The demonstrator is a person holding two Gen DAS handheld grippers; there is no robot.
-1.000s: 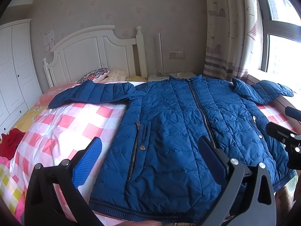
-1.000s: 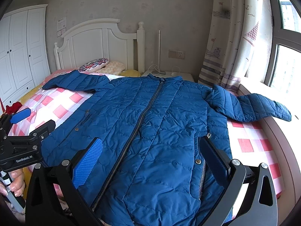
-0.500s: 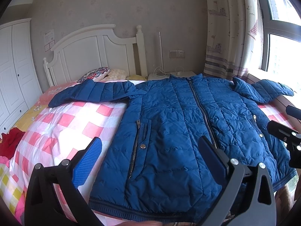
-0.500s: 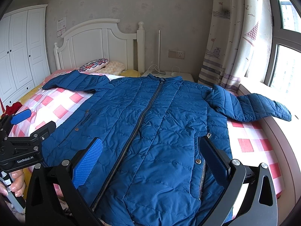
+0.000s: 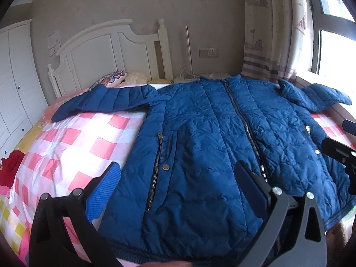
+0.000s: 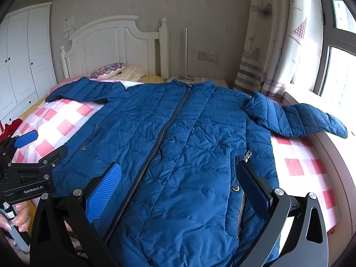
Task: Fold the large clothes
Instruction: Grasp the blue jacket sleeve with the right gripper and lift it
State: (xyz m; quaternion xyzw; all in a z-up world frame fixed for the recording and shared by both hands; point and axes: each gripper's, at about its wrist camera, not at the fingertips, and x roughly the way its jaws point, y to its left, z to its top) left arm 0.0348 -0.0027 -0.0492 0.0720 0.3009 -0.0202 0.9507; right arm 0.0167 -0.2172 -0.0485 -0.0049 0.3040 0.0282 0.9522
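**Left wrist view: jacket flat, both tools spread**

A blue quilted jacket (image 5: 211, 144) lay zipped and flat on the pink-checked bed (image 5: 73, 142), sleeves out. Near its hem, the left gripper (image 5: 178, 191) and right gripper (image 6: 180, 189) hovered with jaws spread, holding nothing.

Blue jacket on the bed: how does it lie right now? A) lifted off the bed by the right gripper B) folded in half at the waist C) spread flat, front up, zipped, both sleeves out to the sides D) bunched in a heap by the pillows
C: the blue jacket lies flat on the checked bedspread with its zipper closed and sleeves spread; both grippers, left and right, are open above its hem.
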